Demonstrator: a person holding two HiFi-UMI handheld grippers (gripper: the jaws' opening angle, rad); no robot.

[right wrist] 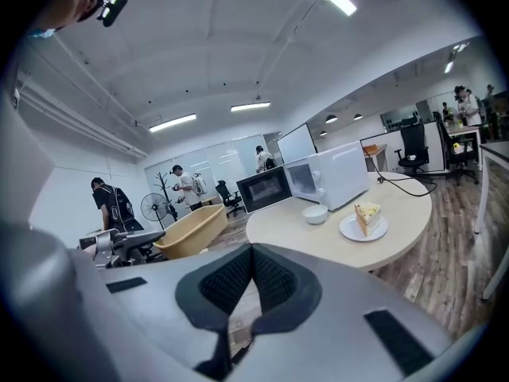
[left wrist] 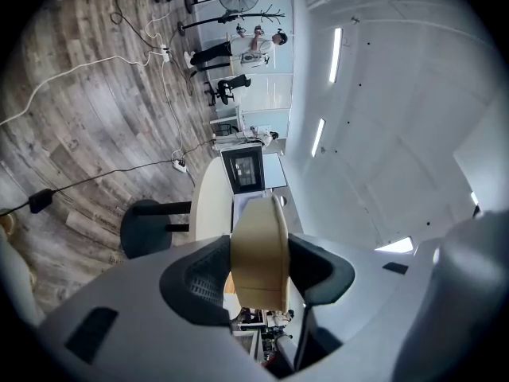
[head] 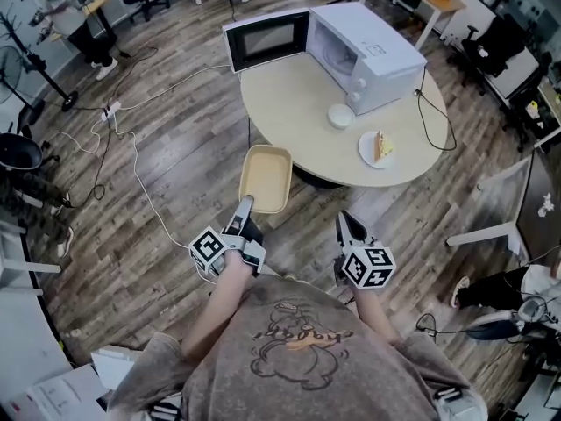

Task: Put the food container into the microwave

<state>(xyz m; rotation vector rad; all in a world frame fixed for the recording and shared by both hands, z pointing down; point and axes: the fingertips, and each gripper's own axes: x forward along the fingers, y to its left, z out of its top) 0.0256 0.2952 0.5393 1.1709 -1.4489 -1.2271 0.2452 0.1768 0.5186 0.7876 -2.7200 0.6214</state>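
container (head: 266,178): in air before the table (head: 289,103), long axis toward the microwave (head: 368,51)
left gripper (head: 242,207): pinches its near rim
right gripper (head: 349,226): jaws together, empty
microwave: ahead-right, door open, cavity seems empty

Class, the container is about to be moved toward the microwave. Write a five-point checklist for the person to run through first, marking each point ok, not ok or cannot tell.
1. Left gripper clamped on the container: ok, its jaws press one end.
2. Container open side up: ok.
3. Microwave door open: ok, swung wide.
4. Inside of microwave empty: cannot tell, the opening shows only partly.
5. Way across the table free: cannot tell; the bowl stands close to the opening, while the cake plate lies further aside.
6. Right gripper free to help: ok, shut with nothing between its jaws.
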